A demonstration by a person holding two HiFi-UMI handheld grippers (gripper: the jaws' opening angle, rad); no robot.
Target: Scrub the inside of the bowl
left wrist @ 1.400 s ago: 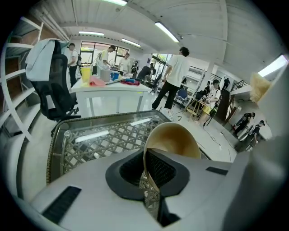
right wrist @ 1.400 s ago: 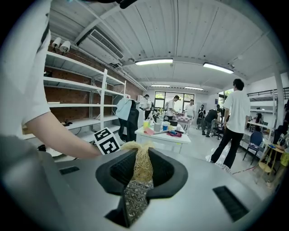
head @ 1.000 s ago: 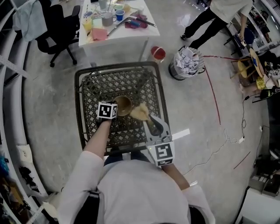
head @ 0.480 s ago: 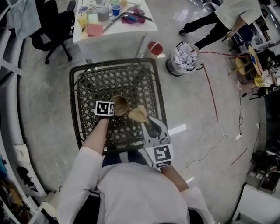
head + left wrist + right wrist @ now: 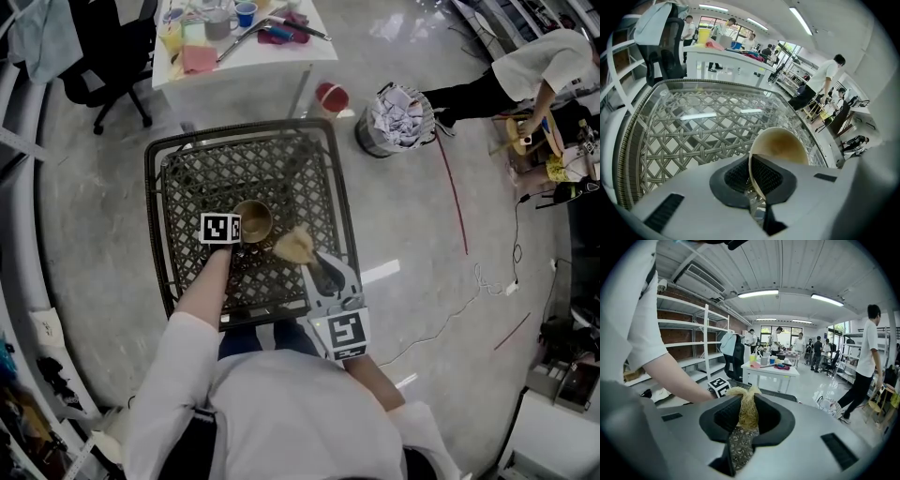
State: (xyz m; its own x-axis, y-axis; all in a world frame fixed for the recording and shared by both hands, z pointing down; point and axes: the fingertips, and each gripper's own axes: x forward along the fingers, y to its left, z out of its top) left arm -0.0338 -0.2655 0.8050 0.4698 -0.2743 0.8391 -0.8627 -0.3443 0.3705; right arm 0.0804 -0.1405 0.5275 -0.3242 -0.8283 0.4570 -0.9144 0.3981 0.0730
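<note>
From above, little differs from a second ago: my left gripper (image 5: pixel 236 228) still pinches the round tan bowl (image 5: pixel 255 221) over the woven lattice bench (image 5: pixel 187 178), with the scrubber (image 5: pixel 294 246) just beside it. In the left gripper view, my jaws grip the thin rim; the bowl tilts, brown-stained inside. In the right gripper view, my right gripper (image 5: pixel 746 417) clamps the straw-coloured, fibrous scrubber.

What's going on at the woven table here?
A person stands over the woven table with a handheld claw in each hand. The left claw is shut on the rim of a tan bowl, holding it over the tabletop. The right claw is shut on a straw-coloured fibrous scrubber, which sits just beside the bowl, not inside it. The inside isn't being scrubbed at this instant.
</note>
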